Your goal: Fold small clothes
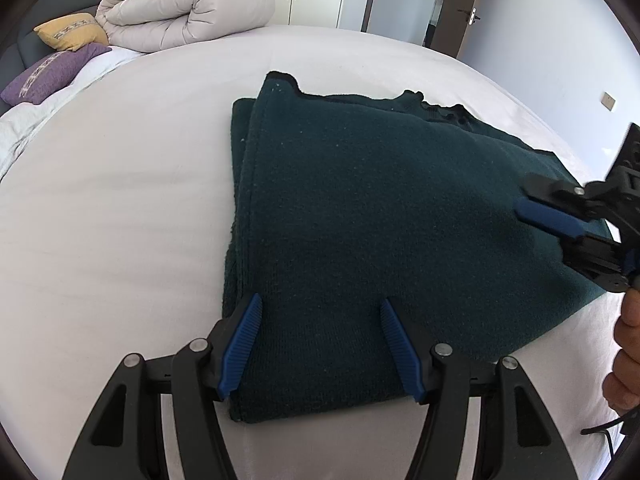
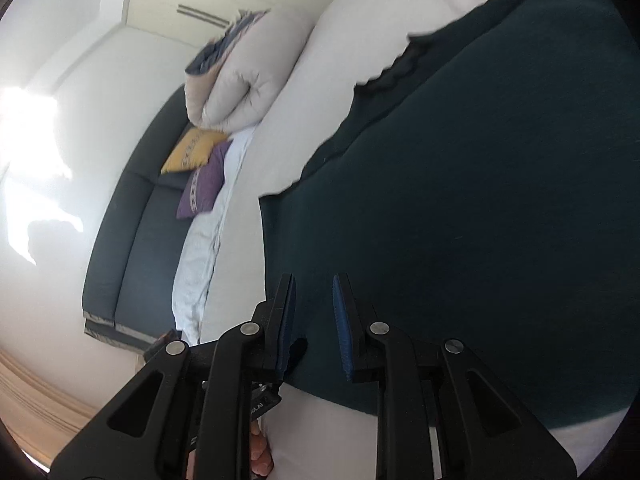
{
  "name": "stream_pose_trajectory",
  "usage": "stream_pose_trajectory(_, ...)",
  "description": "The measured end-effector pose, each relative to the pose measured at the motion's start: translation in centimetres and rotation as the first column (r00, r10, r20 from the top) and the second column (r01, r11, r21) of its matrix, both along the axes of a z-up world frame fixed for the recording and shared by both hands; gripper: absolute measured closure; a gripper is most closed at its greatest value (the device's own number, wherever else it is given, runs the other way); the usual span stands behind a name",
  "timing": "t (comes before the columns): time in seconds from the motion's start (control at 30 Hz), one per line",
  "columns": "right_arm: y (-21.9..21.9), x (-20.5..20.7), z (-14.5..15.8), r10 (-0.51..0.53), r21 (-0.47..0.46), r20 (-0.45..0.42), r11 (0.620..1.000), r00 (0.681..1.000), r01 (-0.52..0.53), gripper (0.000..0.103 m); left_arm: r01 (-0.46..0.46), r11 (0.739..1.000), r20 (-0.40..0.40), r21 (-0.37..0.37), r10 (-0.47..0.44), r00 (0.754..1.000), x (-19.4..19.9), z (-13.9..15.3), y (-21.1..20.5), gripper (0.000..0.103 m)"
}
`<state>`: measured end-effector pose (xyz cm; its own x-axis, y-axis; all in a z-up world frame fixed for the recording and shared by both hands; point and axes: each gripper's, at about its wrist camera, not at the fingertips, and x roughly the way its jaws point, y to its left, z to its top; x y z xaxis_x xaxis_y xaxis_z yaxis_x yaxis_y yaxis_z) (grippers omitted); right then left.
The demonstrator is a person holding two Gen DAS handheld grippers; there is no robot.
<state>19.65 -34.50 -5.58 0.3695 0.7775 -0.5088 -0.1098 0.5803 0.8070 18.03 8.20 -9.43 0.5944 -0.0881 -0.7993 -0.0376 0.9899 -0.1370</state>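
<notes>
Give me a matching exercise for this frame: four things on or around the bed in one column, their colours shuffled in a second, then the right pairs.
Things:
1. folded garment
2. bed sheet
3. upper cushion
4. lower cushion

Colours:
A. purple
B. white
C. dark green
D. yellow

Pairs: 1-C, 2-B, 3-D, 4-A
</notes>
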Motion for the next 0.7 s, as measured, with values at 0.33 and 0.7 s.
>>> stream_pose_trajectory(0.33,-6.0,8.9,-3.2,-0.243,0.122,-0.108,0.959,0.964,0.256,0.085,0.002,1.000,0.014,-0.017,-0.002,1.000,-0.2,-0.2,0.3,0.039)
stream_pose_trajectory(0.7,-24.0,10.2,-2.3,-0.647,0.114,-0.083,0.749,0.758,0.652,0.085,0.001,1.000,0.016,-0.012,-0.001,1.000,-0.5,-0.1,0.2,0.038)
